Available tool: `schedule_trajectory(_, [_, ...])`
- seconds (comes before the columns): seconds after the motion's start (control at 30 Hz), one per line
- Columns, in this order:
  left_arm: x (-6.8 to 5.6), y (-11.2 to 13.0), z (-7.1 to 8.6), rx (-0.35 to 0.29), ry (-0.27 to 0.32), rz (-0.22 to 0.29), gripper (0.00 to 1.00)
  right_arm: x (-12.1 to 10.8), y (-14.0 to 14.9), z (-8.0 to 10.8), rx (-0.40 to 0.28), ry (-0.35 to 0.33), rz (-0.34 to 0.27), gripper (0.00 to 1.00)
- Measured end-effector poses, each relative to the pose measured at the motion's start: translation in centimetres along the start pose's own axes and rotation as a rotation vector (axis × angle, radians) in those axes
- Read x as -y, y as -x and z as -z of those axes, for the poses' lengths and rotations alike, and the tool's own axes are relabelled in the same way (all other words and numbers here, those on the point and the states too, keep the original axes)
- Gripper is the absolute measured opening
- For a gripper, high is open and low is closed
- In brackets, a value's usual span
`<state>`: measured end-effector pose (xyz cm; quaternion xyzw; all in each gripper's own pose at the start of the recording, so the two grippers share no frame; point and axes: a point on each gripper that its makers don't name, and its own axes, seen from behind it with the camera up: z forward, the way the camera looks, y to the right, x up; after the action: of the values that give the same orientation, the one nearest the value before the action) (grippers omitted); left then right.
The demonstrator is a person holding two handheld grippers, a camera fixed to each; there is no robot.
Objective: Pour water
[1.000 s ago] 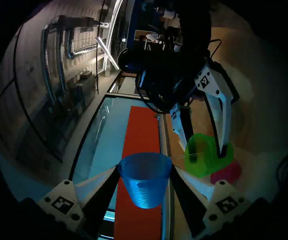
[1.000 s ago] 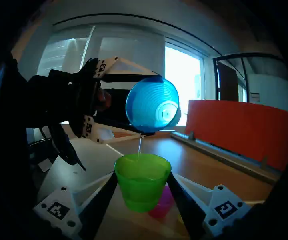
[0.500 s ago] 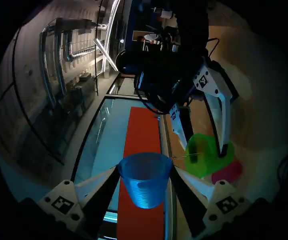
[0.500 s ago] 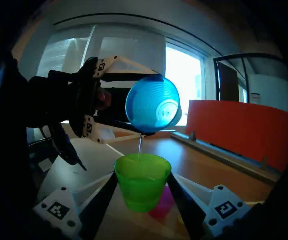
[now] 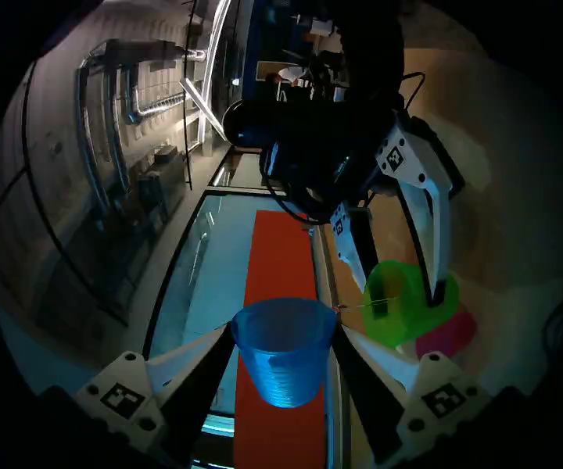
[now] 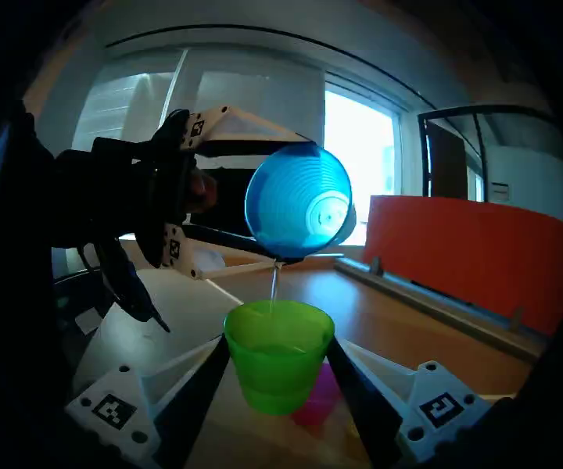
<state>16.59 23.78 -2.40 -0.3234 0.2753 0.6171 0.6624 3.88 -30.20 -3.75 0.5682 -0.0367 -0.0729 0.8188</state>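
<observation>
Left claw (image 5: 284, 340) clamped on tipped blue cup (image 6: 297, 202); thin stream (image 6: 273, 285) drops into green cup (image 6: 279, 367), gripped by right claw (image 6: 279, 348) just below. Risk: either hand drifts, stream misses rim, wets table (image 6: 414, 320); overtilt floods green cup

Dim, blue-tinted fisheye views, edges bent and dark; blown-out window (image 6: 360, 172) glare, strip light (image 5: 220, 47) streaks.
</observation>
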Motion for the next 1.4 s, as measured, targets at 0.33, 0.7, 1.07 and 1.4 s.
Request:
schedule_trajectory(0.33, [-0.23,-0.12,-0.02,0.001,0.007,-0.011,0.87,-0.04,0.02,-0.04,0.000,0.002,0.001,0.90])
schedule_trajectory(0.7, [-0.14,-0.12,-0.04,0.000,0.005,-0.022,0.87,-0.08,0.00,-0.04,0.003,0.005,0.003,0.90])
schedule_trajectory(1.07, [-0.29,-0.22,0.05,0.001,0.004,-0.043,0.87,0.12,-0.08,-0.09,0.003,0.002,0.005,0.90])
schedule_trajectory(1.4, [-0.44,-0.48,0.16,-0.003,0.005,-0.064,0.87,0.22,-0.21,-0.14,0.001,0.001,0.006,0.90])
